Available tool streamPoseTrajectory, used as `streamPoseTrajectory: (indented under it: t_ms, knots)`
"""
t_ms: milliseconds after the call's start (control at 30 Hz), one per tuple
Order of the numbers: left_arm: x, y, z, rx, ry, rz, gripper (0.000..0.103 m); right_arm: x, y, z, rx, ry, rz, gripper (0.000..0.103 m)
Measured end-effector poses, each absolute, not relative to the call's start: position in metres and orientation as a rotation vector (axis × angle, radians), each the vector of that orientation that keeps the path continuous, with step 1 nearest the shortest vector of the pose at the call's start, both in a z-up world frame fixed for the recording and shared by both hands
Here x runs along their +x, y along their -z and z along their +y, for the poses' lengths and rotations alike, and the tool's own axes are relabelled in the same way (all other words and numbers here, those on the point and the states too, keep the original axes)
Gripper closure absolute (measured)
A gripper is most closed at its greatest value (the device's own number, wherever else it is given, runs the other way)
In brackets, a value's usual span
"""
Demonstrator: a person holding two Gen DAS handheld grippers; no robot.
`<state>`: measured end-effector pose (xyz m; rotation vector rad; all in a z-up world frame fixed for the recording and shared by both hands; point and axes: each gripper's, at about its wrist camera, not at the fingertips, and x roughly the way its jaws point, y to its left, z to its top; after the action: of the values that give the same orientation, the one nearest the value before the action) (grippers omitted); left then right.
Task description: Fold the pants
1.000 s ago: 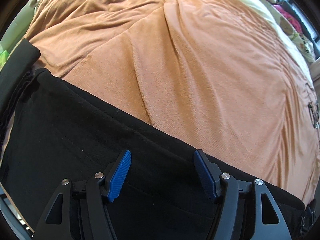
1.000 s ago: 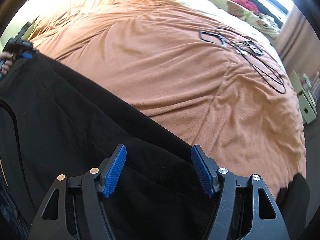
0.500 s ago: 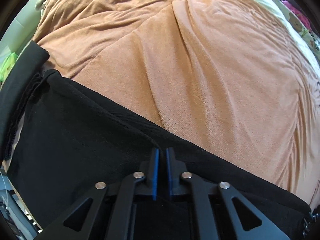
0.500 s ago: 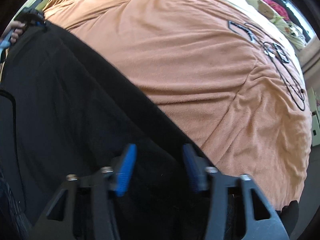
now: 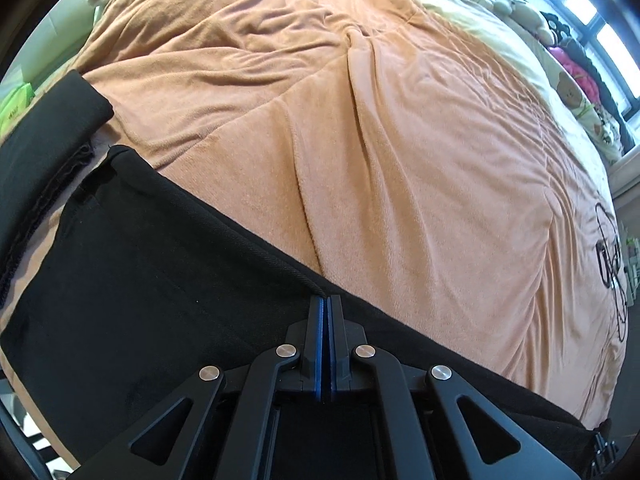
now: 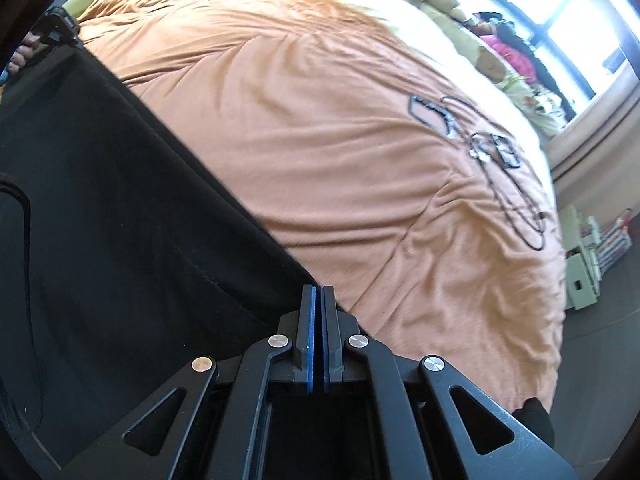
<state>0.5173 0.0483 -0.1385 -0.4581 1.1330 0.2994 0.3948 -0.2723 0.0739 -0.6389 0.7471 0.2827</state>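
A: What can't you make out here?

B: Quite a bit. The black pants (image 5: 152,288) run off the lower and left edges of the left wrist view, so neither end shows whole. The left gripper (image 5: 324,300) body covers the cloth right under it. In the right wrist view the right gripper (image 6: 317,290) does the same, and the pants (image 6: 120,216) vanish past the left rim. Whether waistband or hem lies at either end, I cannot tell.

A: And how do the pants look?

B: Plain black, matte, with a stitched seam along the far edge. They lie mostly flat on an orange blanket (image 5: 400,140), which is creased and spreads ahead of both grippers. A second dark strip of cloth (image 5: 44,132) sits far left of the left gripper, apart from the main panel.

A: Which way do they run?

B: Crosswise to both grippers. The far edge slants from upper left down toward the fingertips in each view.

A: The grippers?

B: Both have their blue pads pressed together, each pinching the far edge of the pants right at its tips. Cables (image 6: 500,168) lie on the blanket ahead and right of the right gripper, well apart from the pants.
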Motion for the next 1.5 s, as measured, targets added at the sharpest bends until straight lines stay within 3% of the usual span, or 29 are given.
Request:
streamPoseTrajectory:
  t_ms: [533, 633, 767, 800, 900, 967, 1033, 1500]
  knots:
    - [0.538, 0.176, 0.049, -0.451, -0.313, 1.175, 0.098, 0.433, -0.02, -0.259, -0.533, -0.18, 0.831, 0.103]
    - [0.538, 0.171, 0.05, -0.448, -0.284, 1.183, 0.091, 0.432, -0.02, -0.258, -0.51, -0.142, 0.792, 0.1]
    - [0.527, 0.159, 0.055, -0.458, -0.256, 1.139, 0.047, 0.422, -0.032, -0.257, -0.466, -0.111, 0.766, 0.094]
    - [0.521, 0.154, 0.055, -0.45, -0.249, 1.119, 0.045, 0.419, -0.037, -0.256, -0.443, -0.121, 0.76, 0.092]
    - [0.509, 0.146, 0.054, -0.433, -0.224, 1.101, 0.045, 0.409, -0.047, -0.257, -0.4, -0.135, 0.741, 0.079]
    - [0.499, 0.141, 0.057, -0.43, -0.212, 1.09, 0.045, 0.399, -0.053, -0.253, -0.38, -0.146, 0.714, 0.055]
    - [0.489, 0.137, 0.061, -0.428, -0.207, 1.079, 0.045, 0.39, -0.057, -0.249, -0.374, -0.157, 0.699, 0.049]
    - [0.407, 0.117, 0.112, -0.449, -0.176, 1.01, 0.045, 0.347, -0.067, -0.236, -0.249, -0.226, 0.72, 0.049]
